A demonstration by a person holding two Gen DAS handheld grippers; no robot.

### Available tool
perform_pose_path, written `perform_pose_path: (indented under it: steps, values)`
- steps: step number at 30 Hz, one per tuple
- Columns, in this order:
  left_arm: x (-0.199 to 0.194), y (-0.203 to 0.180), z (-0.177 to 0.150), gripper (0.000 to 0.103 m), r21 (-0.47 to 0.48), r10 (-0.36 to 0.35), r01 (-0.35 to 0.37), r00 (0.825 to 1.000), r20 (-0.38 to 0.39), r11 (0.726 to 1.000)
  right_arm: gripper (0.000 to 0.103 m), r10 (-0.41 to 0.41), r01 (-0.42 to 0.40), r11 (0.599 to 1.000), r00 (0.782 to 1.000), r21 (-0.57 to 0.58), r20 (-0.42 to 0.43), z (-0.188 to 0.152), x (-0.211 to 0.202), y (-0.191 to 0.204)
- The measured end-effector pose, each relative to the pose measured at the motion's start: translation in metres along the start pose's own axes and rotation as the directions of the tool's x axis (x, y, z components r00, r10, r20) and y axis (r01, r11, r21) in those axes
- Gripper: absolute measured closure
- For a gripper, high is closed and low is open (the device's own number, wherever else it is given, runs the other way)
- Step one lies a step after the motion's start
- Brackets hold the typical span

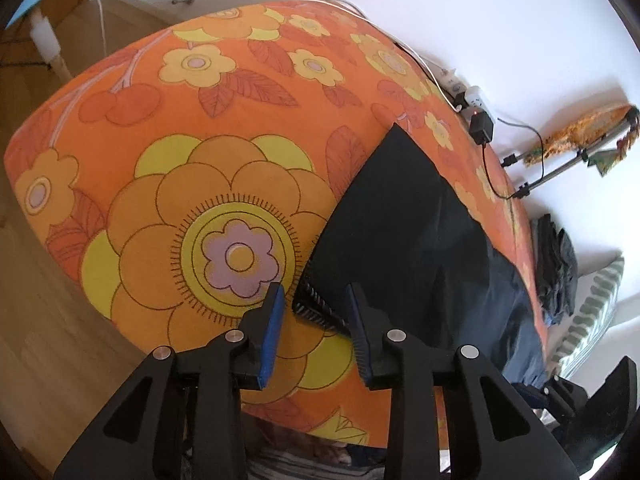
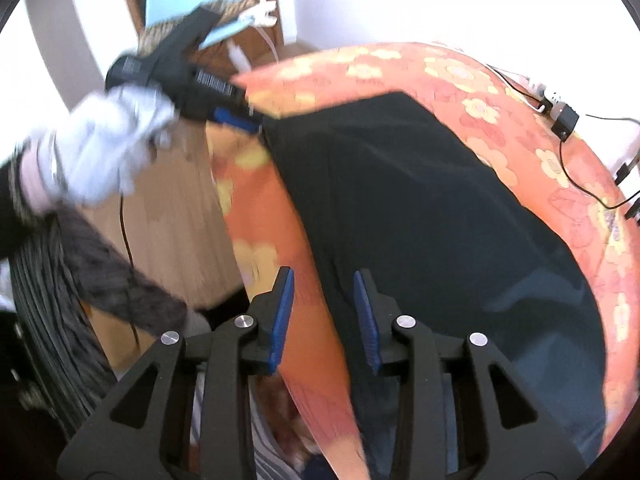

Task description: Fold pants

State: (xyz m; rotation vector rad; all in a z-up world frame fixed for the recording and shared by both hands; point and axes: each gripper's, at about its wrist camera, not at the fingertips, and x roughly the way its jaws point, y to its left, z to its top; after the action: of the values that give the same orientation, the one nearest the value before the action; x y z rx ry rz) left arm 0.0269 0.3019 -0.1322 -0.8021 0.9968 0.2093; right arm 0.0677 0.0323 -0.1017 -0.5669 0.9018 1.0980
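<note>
Dark navy pants (image 1: 416, 236) lie spread on the bed's orange flowered cover (image 1: 200, 160), reaching from the far right toward the near edge. My left gripper (image 1: 316, 300) is open, its jaws either side of the pants' near ribbed hem (image 1: 316, 308), hovering just over it. In the right wrist view the pants (image 2: 420, 208) fill the middle of the bed (image 2: 520, 120). My right gripper (image 2: 324, 292) is open over the pants' left edge. The left gripper also shows there (image 2: 240, 118) at the pants' far corner, held by a gloved hand (image 2: 108, 136).
A power strip and black adapter (image 1: 478, 124) with cables lie at the bed's far right edge. A pile of dark clothes (image 1: 556, 272) and a green patterned pillow (image 1: 592, 312) sit at the right. Wooden floor (image 1: 48, 320) lies left of the bed.
</note>
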Motion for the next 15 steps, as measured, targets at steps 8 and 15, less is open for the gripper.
perform_pose_path:
  steps: [8,15]
  values:
    - [0.002,0.005,0.002,0.076,-0.057,-0.056,0.057,0.998,0.020,0.997,0.064,0.039,-0.050,0.983,0.997,0.175,0.065,0.038,0.019,-0.009]
    - [-0.001,0.002,0.001,0.095,-0.037,-0.063,0.065,0.997,0.047,0.997,0.063,0.113,-0.127,0.938,0.992,0.323,0.062,0.075,0.036,-0.022]
